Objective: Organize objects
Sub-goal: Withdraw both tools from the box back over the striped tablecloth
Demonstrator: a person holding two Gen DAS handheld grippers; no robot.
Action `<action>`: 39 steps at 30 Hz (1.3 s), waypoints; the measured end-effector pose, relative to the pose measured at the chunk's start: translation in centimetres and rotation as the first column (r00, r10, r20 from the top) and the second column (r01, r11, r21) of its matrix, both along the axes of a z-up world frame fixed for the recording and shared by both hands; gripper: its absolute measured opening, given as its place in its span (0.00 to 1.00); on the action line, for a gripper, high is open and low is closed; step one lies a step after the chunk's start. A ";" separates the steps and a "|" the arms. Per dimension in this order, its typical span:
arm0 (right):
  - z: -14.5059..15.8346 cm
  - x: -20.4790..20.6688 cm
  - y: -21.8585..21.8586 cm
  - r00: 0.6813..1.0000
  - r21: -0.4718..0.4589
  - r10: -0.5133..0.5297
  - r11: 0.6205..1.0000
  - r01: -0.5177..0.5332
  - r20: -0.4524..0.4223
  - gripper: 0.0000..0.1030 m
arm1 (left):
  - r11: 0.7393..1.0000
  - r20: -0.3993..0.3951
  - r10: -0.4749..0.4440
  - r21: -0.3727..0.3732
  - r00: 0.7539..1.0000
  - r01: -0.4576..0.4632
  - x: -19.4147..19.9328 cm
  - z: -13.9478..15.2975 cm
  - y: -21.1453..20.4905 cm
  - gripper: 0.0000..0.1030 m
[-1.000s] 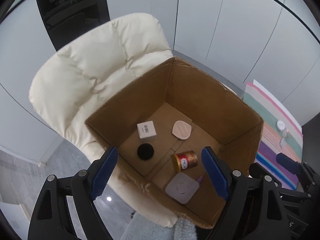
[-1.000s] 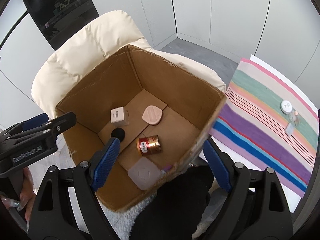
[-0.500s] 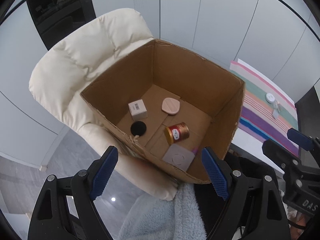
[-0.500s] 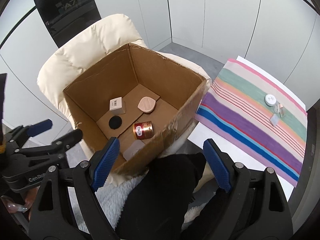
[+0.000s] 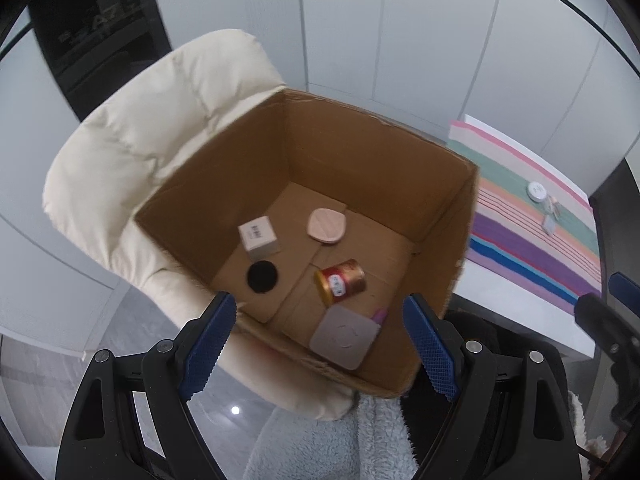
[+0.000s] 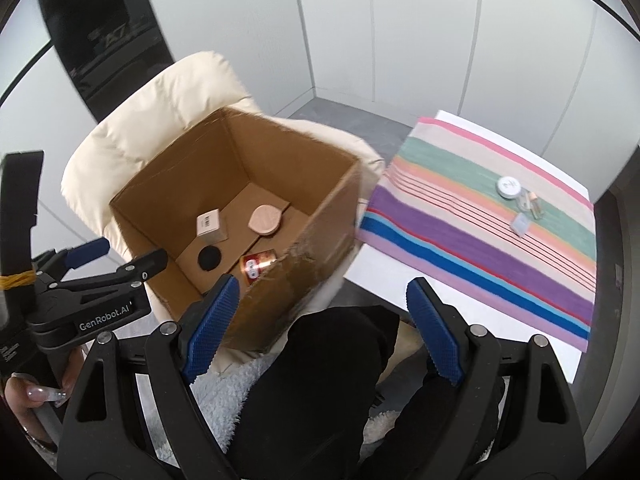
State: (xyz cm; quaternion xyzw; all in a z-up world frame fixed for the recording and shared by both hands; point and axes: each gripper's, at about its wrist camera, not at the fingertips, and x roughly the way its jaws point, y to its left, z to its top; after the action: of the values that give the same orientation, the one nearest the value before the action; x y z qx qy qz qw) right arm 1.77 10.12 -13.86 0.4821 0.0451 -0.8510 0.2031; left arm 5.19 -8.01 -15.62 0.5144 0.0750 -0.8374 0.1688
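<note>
box: open cardboard box [image 5: 372, 152] on cream padded chair [image 5: 132, 152], flaps down, top open
box contents: five items loose on the floor, plus a pink-purple bit at the near wall, too small to tell
small carton: white carton with barcode [image 5: 258, 238], left of centre, upright
black disc: round black disc [image 5: 262, 276], just in front of the carton, flat
pink pad: rounded pink pad [image 5: 326, 226], toward the far side, flat
can: red and gold can [image 5: 340, 282] on its side, centre, apart from the pad
grey square: flat grey square case [image 5: 345, 337], near wall, just in front of the can
counter: white counter [image 6: 384, 276] right of the chair, striped cloth [image 6: 480, 240] over it
on cloth: white round jar [image 6: 508, 187], small bottle [image 6: 532, 202], small clear square piece [image 6: 521, 224], clustered at the far end, well apart from the box
left gripper: [image 5: 320, 344] released, nothing between fingers, above near edge of box
right gripper: [image 6: 322, 328] released, holding nothing, over dark clothing between box and counter
</note>
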 end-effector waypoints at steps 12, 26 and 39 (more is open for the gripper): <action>1.2 -0.3 8.8 0.982 -0.017 -0.188 0.982 0.188 -0.017 0.85 | 0.979 0.005 -0.202 0.028 0.979 0.202 -4.3 -0.4 8.4 0.84; 1.2 0.3 23.2 0.893 -0.049 -0.450 0.892 0.450 0.003 0.85 | 0.915 0.012 -0.397 0.079 0.918 0.395 -8.0 -1.0 18.6 0.84; -1.3 -2.7 33.3 0.806 -0.027 -0.592 0.805 0.593 0.022 0.85 | 0.845 0.051 -0.535 0.036 0.844 0.533 -16.3 -3.3 29.5 0.85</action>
State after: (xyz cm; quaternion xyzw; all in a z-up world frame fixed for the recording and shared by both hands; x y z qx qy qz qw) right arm -0.91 43.41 -15.11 0.4741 -0.1228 -0.8695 -0.0641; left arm -11.10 21.46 -18.93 0.5410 -0.0673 -0.8350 -0.0739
